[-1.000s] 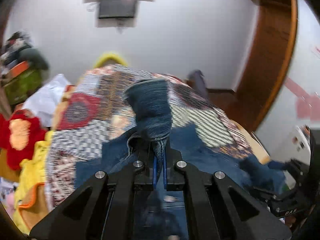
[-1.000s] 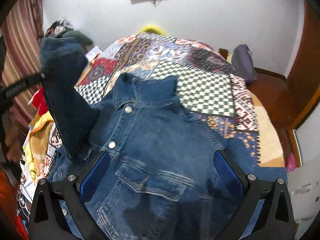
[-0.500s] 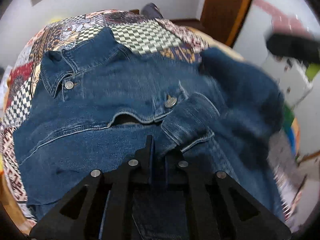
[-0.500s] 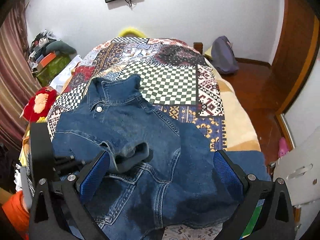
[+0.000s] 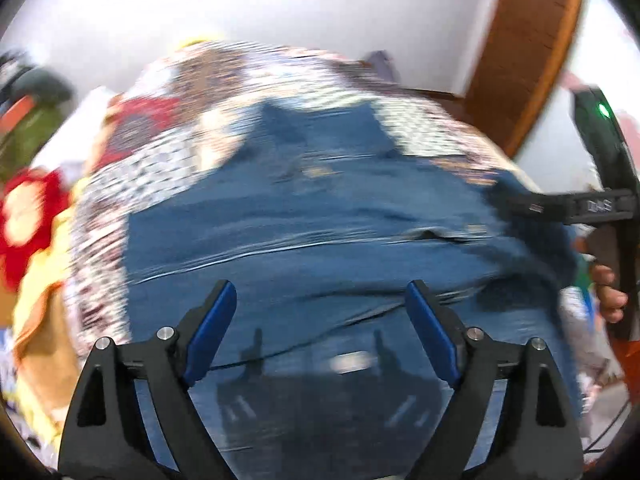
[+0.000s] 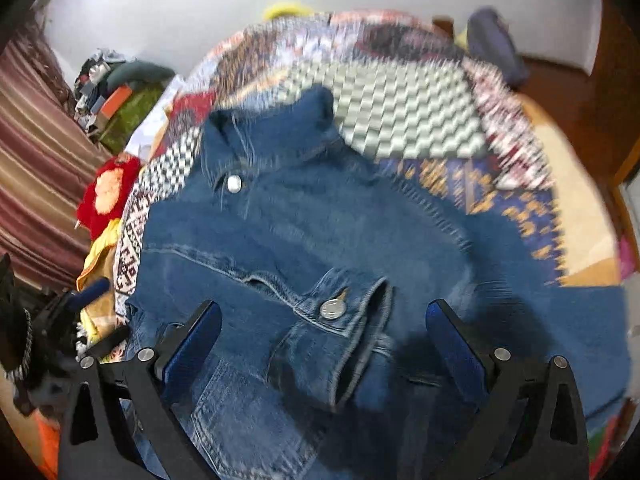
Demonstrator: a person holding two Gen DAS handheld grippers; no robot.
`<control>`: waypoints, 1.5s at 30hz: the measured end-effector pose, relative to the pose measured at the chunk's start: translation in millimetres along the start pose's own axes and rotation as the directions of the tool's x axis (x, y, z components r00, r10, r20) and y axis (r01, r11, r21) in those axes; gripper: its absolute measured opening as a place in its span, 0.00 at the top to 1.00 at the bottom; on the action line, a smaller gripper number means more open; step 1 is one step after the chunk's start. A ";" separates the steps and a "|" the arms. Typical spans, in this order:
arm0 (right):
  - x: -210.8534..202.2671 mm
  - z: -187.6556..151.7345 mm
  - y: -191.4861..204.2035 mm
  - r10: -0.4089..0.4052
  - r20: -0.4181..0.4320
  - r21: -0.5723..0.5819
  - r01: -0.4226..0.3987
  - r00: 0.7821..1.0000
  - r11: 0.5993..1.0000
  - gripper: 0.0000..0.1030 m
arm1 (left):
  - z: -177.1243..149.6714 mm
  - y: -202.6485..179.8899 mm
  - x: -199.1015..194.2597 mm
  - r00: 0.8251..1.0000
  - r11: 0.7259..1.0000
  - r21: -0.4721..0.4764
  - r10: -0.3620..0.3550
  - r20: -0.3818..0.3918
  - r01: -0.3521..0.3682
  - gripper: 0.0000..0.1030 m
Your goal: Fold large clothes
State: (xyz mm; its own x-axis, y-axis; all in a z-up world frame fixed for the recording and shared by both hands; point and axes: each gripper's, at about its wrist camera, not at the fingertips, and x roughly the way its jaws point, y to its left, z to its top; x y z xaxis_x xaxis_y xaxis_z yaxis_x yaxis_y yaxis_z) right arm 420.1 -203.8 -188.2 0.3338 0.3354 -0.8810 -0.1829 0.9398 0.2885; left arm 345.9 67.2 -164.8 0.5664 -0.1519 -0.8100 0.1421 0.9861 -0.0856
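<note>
A blue denim jacket [image 6: 280, 232] lies front-up on the patchwork quilt [image 6: 400, 120] of a bed, collar toward the far wall. One sleeve is folded across its chest, and the buttoned cuff [image 6: 340, 312] rests near the middle. My right gripper [image 6: 322, 310] hovers open over that cuff, touching nothing. In the blurred left wrist view my left gripper [image 5: 320, 312] is opening above the jacket [image 5: 320, 220], with no cloth between its blue pads [image 5: 212, 328]. The right gripper [image 5: 580, 204] and a hand [image 5: 608, 296] show at that view's right edge.
Red and yellow soft items [image 6: 108, 196] lie along the bed's left side, with a heap of clothes [image 6: 120, 84] behind them. A striped curtain [image 6: 36, 160] hangs at far left. A purple bag [image 6: 496, 48] sits at the far right corner, by a wooden door [image 5: 528, 48].
My left gripper carried the sleeve across the jacket, laid it on the chest and let go; its jaws went from shut to wide. Both grippers sank closer to the jacket.
</note>
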 end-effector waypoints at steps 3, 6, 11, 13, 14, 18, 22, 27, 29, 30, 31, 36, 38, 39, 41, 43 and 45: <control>30.2 0.7 -5.0 -0.014 -0.072 0.022 0.016 0.997 1.000 0.12 | -12.0 51.3 7.7 0.995 0.991 -0.089 0.096 -0.031 -0.099 0.16; 57.3 -1.6 -9.2 -0.037 -0.143 0.027 0.041 0.989 0.999 0.26 | -27.0 96.1 17.5 0.986 0.972 -0.168 0.153 -0.071 -0.163 0.16; 73.9 -3.0 -15.9 -0.051 -0.139 0.040 0.057 0.989 0.998 0.52 | -54.1 147.6 43.4 0.974 0.935 -0.286 0.173 -0.147 -0.210 0.16; 68.1 3.5 -11.8 -0.040 -0.126 0.030 0.044 0.991 0.999 0.59 | -61.1 159.7 59.4 0.969 0.924 -0.314 0.165 -0.183 -0.217 0.16; 60.8 7.2 -6.1 -0.054 -0.096 0.004 0.055 0.994 0.998 0.62 | -63.7 162.9 63.8 0.967 0.923 -0.317 0.163 -0.194 -0.219 0.16; 29.0 21.8 18.2 -0.102 0.022 -0.107 0.104 0.995 0.989 0.66 | -70.5 160.6 84.1 0.961 0.926 -0.307 0.150 -0.234 -0.219 0.16; 2.1 33.1 38.2 -0.140 0.124 -0.204 0.164 0.982 0.965 0.67 | -70.9 154.1 89.9 0.962 0.929 -0.301 0.148 -0.230 -0.215 0.16; 19.7 34.4 35.0 -0.228 0.122 -0.228 0.251 0.966 0.941 0.67 | -71.9 153.4 91.3 0.962 0.934 -0.287 0.149 -0.228 -0.213 0.15; 39.5 30.2 22.4 -0.254 0.066 -0.212 0.263 0.965 0.941 0.67 | -72.7 155.9 93.9 0.963 0.932 -0.298 0.138 -0.232 -0.205 0.15; 47.9 26.5 15.6 -0.259 0.040 -0.201 0.262 0.965 0.944 0.67 | -73.3 154.8 93.6 0.963 0.931 -0.305 0.133 -0.233 -0.202 0.15; 55.8 22.8 9.3 -0.262 0.016 -0.191 0.260 0.965 0.947 0.67 | -73.8 155.9 94.4 0.964 0.929 -0.313 0.127 -0.233 -0.198 0.15; 70.2 10.2 -3.7 -0.293 -0.022 -0.182 0.284 0.956 0.941 0.41 | -75.5 153.4 96.2 0.963 0.932 -0.297 0.142 -0.230 -0.208 0.15; 67.0 9.1 -1.5 -0.346 -0.009 -0.203 0.338 0.938 0.919 0.29 | -75.8 150.5 94.9 0.960 0.934 -0.279 0.161 -0.227 -0.223 0.15; 64.2 7.9 0.0 -0.352 -0.002 -0.217 0.343 0.936 0.914 0.28 | -75.6 148.8 95.0 0.959 0.935 -0.271 0.170 -0.227 -0.230 0.15; 58.2 4.0 2.6 -0.347 -0.001 -0.235 0.338 0.938 0.912 0.28 | -74.9 144.3 94.2 0.955 0.935 -0.258 0.186 -0.229 -0.244 0.15; 45.6 2.6 7.8 -0.346 0.020 -0.246 0.340 0.938 0.908 0.28 | -72.8 142.1 93.3 0.950 0.934 -0.246 0.200 -0.239 -0.258 0.15; 26.1 3.4 11.6 -0.343 0.060 -0.246 0.346 0.938 0.905 0.28 | -68.9 139.5 91.4 0.944 0.934 -0.231 0.215 -0.249 -0.273 0.15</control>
State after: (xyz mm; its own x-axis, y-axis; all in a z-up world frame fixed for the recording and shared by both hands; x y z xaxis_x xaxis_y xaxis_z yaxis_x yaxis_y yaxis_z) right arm 429.9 -183.9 -206.6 0.4311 -0.0036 -0.9023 -0.2778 0.9509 -0.1365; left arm 361.6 195.5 -290.7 0.3635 0.0850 -0.9277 -0.2100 0.9777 0.0073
